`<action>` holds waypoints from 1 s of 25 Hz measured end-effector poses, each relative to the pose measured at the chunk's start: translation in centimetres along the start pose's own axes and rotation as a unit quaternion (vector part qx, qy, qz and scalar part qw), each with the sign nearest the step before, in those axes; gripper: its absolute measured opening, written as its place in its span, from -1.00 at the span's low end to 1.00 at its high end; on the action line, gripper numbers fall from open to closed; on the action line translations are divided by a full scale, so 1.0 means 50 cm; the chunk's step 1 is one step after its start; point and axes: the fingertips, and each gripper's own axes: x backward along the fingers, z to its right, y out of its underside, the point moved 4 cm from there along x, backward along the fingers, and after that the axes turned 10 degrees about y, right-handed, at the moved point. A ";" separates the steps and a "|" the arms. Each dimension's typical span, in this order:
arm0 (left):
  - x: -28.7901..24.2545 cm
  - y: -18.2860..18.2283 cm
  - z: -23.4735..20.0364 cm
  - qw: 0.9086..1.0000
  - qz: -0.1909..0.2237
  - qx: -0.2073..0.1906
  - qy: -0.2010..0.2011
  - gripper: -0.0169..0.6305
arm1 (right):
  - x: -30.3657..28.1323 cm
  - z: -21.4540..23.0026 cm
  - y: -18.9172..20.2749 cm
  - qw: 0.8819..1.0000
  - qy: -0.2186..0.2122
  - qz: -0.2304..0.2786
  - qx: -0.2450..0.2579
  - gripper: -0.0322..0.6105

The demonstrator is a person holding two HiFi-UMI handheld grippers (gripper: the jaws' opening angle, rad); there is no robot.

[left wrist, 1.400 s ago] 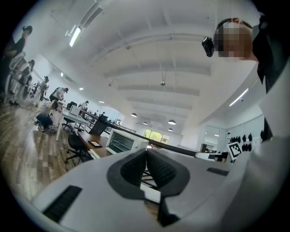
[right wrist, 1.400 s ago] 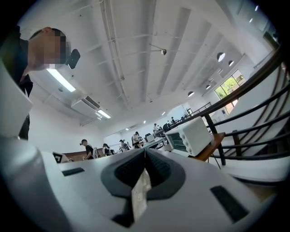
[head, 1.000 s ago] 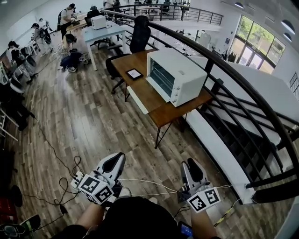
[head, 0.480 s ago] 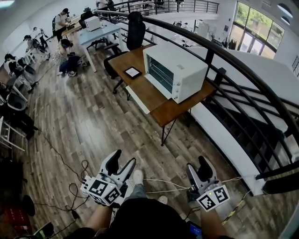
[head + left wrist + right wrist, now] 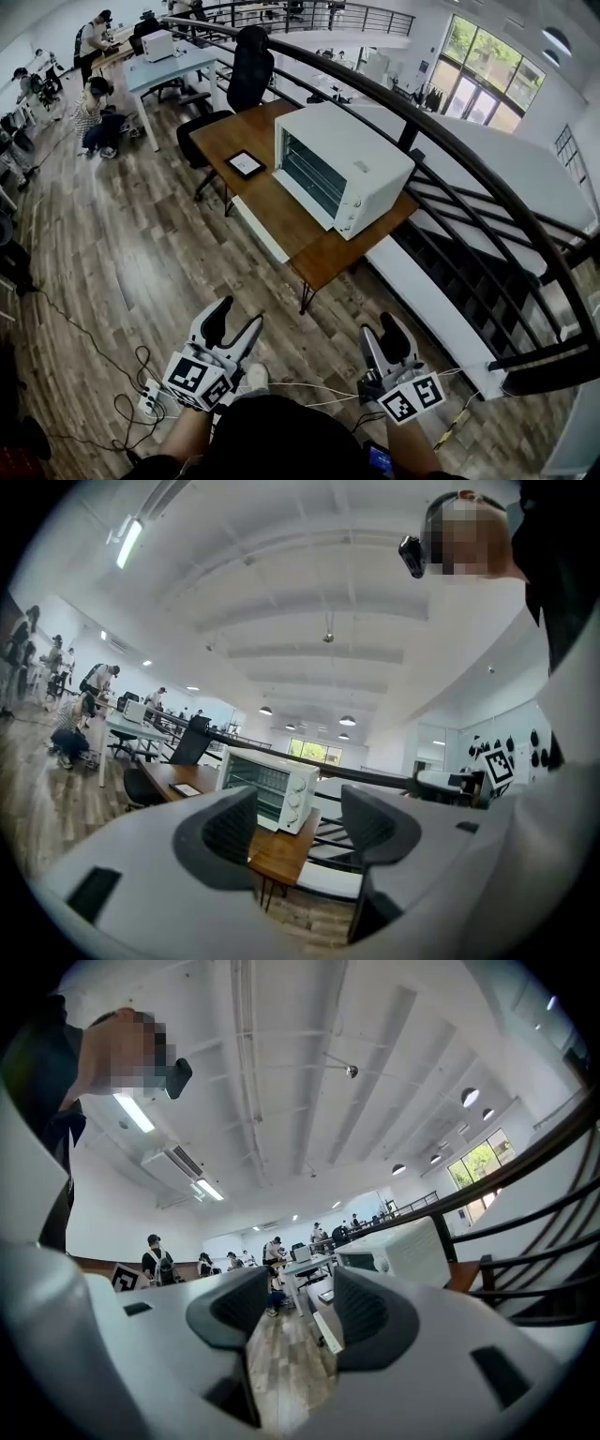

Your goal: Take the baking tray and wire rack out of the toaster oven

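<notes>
Standing well apart from the oven (image 5: 342,169), you hold both claws level and low in the head view, the left claw (image 5: 236,323) at 7 o'clock and the right claw (image 5: 382,336) at 5 o'clock. Each carries its marker cube (image 5: 195,380) at the near end.

In the left gripper view the left claw's jaws stand spread with nothing between them. They have just been opening, and the oven shows far off through the gap. The right claw's jaws are spread too and hold nothing. They have just been closing a little, and the floor (image 5: 281,1372) shows between them.

The oven sits at 12 o'clock on the wooden surface (image 5: 281,211), near its right end, and just beside the dark railing (image 5: 450,159) that runs past at 2 o'clock. Its glass door (image 5: 309,178) is shut and faces 7 o'clock. Its knobs (image 5: 352,223) line the near end of the front. The tray and rack cannot be made out behind the glass.

A tablet (image 5: 246,164) lies flat on the surface at the oven's 9 o'clock, apart from it. A black chair (image 5: 248,56) stands beyond the surface at 11 o'clock. Cables (image 5: 122,375) trail over the plank floor at 8 o'clock, near your left claw. People (image 5: 94,103) work around a pale table (image 5: 178,70) at 10 o'clock, well away.
</notes>
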 end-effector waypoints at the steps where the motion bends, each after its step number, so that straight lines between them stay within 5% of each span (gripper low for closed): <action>1: -0.001 -0.008 -0.020 1.000 0.002 0.000 0.002 -0.10 | -0.021 -0.007 -0.001 1.000 0.003 0.002 0.001 -0.23; 14: 0.016 -0.053 -0.237 1.000 0.013 0.011 0.015 -0.10 | -0.250 -0.123 0.031 1.000 0.000 -0.007 0.029 -0.39; 25: -0.071 -0.036 -0.315 0.999 -0.008 0.027 0.018 -0.10 | -0.372 -0.057 0.029 0.999 0.005 -0.027 0.037 -0.43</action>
